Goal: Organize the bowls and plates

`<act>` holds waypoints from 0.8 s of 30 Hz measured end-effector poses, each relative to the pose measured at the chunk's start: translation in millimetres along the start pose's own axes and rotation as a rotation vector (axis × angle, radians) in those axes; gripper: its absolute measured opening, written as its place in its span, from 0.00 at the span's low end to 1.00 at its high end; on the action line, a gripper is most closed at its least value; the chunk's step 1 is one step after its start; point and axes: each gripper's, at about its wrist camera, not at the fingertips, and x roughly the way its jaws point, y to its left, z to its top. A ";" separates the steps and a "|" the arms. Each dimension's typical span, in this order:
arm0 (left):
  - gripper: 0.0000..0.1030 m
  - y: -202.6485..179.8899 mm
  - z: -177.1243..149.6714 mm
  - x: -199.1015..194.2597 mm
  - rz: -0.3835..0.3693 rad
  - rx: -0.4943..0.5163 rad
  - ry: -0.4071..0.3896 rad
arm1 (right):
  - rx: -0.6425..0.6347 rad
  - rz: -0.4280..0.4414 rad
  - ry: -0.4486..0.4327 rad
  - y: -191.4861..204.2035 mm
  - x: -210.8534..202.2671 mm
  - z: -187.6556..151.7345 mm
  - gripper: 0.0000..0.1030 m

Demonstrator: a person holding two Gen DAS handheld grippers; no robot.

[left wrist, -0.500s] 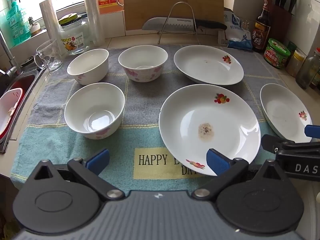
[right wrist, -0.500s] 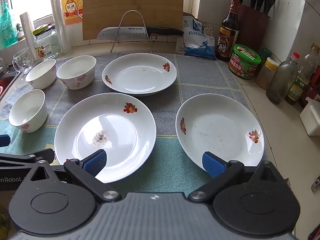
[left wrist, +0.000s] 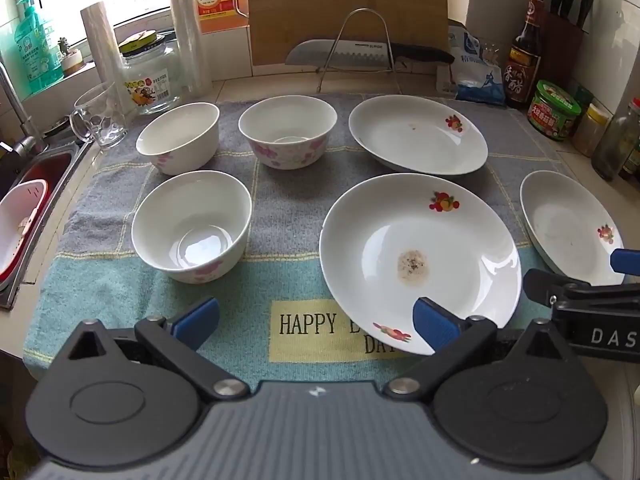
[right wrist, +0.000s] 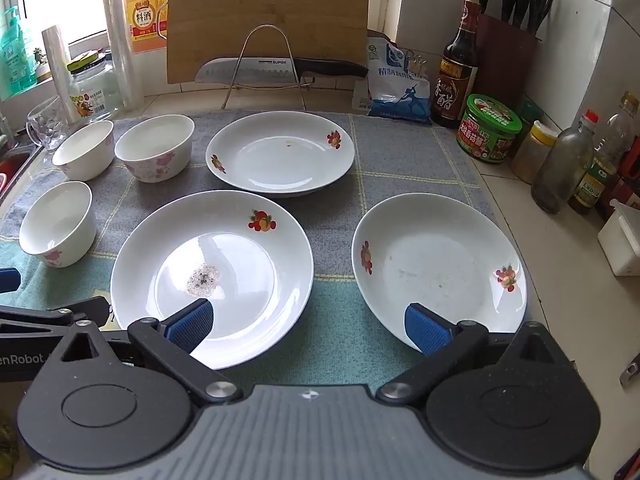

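Nothing is stacked yet: on the towel (left wrist: 280, 216) over the tabletop, three plates (right wrist: 212, 276) are spread apart at the right, and three bowls (left wrist: 192, 224) are set apart at the left. Both the left hand-held gripper (left wrist: 316, 320) and the right hand-held gripper (right wrist: 310, 326) are held wide apart, empty.

L gripper (left wrist: 316, 322): jaws spread wide, nothing btwn them, tilted steeply down. R gripper (right wrist: 310, 326): same, jaws wide, nothing gripped, angled down. Both side by side, close; each shows at the edge of the other's view.
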 end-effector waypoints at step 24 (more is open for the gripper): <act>0.99 -2.1 2.2 -0.8 -0.001 0.001 -0.004 | -0.021 -0.007 -0.015 -2.3 -0.9 1.4 1.00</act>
